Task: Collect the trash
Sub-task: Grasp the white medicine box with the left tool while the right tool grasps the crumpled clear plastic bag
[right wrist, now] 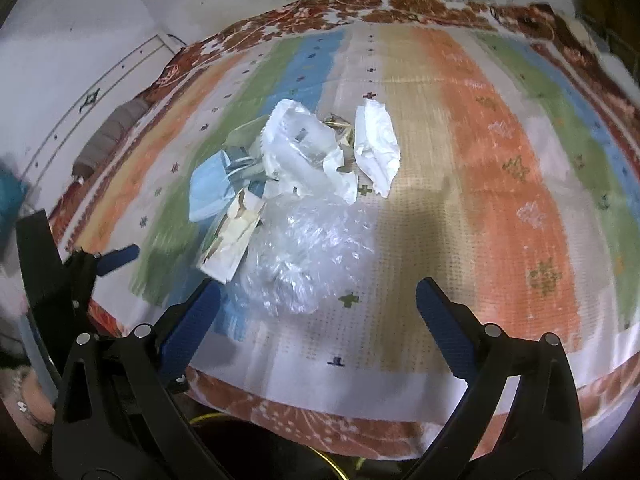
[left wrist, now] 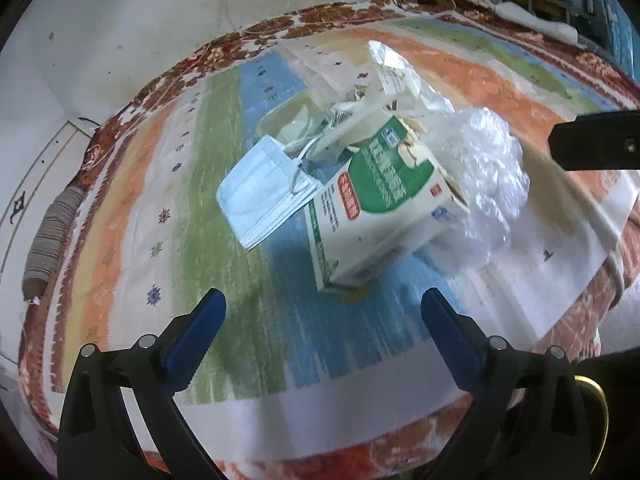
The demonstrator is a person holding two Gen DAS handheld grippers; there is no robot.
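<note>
- A small heap of trash sits near the middle of a striped cloth (right wrist: pixel 440 128) in orange, green, blue and cream that covers the table.
- At the near side of the heap, a green-and-white carton (left wrist: pixel 376 204) with a torn top lies tilted on its side.
- A crumpled wad of clear plastic wrap (left wrist: pixel 484 176) presses against the carton's right side, touching it.
- A pale blue face mask (left wrist: pixel 260 192) lies flat to the left of the carton, its ear loops trailing toward the heap.
- Behind these sit a shallow cream tray (left wrist: pixel 288 120) and a clear plastic bag (right wrist: pixel 300 148), piled loosely together.
- A crumpled white tissue (right wrist: pixel 376 148) lies just beside the bag on the right, slightly apart from the rest.
- The left gripper (left wrist: pixel 323 312) hovers in front of the carton, its blue-padded fingers spread wide and holding nothing.
- The right gripper (right wrist: pixel 318 300) hangs above the near edge of the plastic wrap, fingers likewise spread wide and empty.
- The right wrist view also shows the left gripper low at the left edge, near the table's corner.
- No bin or collecting bag can be made out in either view.
- Judged from this, the task appears to be at the approach step: nothing has been lifted.
- The next move likely calls for lowering one gripper over a single piece, such as the carton or the wrap, and closing on it without dragging its neighbours.
</note>
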